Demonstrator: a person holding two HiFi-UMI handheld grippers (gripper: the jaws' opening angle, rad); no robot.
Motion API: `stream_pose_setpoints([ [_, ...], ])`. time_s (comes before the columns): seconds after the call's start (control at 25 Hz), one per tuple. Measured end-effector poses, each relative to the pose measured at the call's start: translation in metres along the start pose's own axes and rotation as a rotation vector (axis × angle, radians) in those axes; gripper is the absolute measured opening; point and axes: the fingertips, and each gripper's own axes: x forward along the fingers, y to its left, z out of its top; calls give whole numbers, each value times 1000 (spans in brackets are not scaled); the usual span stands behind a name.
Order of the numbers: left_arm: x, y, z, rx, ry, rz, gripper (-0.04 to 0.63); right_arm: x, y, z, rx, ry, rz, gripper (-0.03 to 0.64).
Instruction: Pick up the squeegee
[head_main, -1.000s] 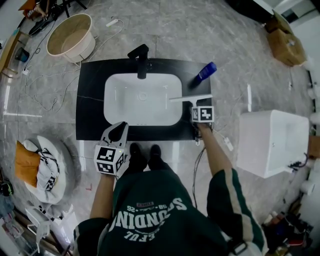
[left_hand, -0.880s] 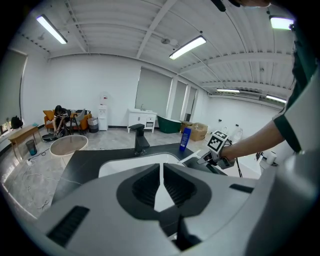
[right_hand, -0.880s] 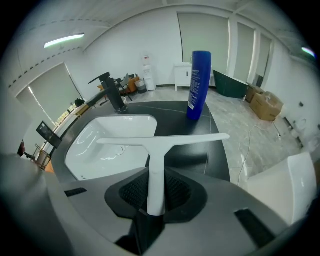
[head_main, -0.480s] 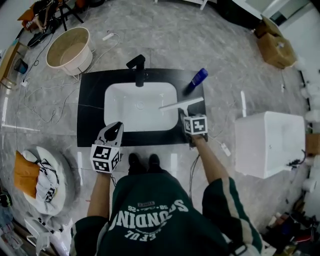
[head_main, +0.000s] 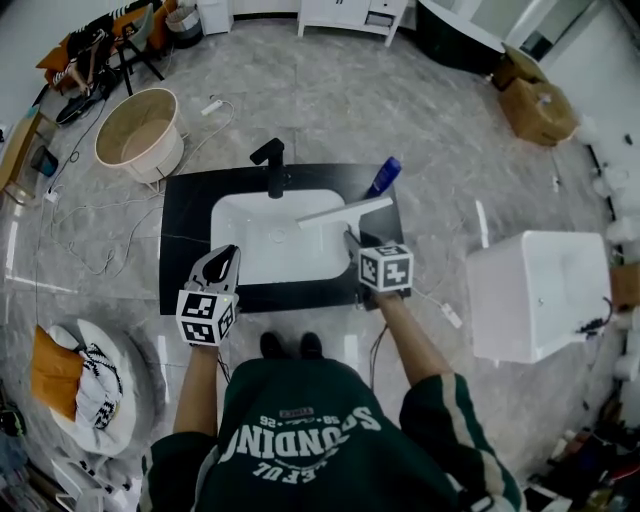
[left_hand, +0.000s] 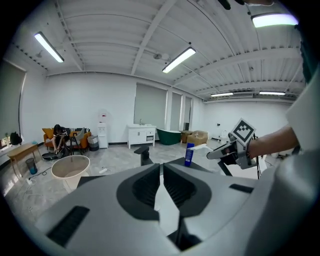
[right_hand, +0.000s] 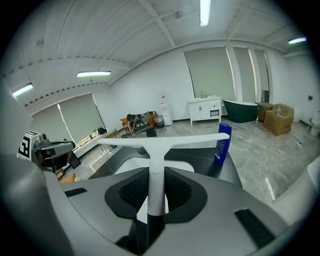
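We note the right gripper clamped on the white handle of the squeegee, which is in the air over the right side of the sink, near the blue bottle; the left gripper is closed on nothing. We judge it light, stiff plastic with a smooth, maybe slippery handle, so mid-handle is the hold, off the soft blade edge.

Right gripper clamps white squeegee by its handle, blade crosswise above sink. Blue bottle on counter, right. Left gripper at left.
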Motion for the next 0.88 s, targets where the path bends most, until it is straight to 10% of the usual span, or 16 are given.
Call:
stream_pose_setpoints([
  [0.88, -9, 13, 26, 17, -66, 30, 23, -38, 64, 35, -114, -186, 52, 67],
])
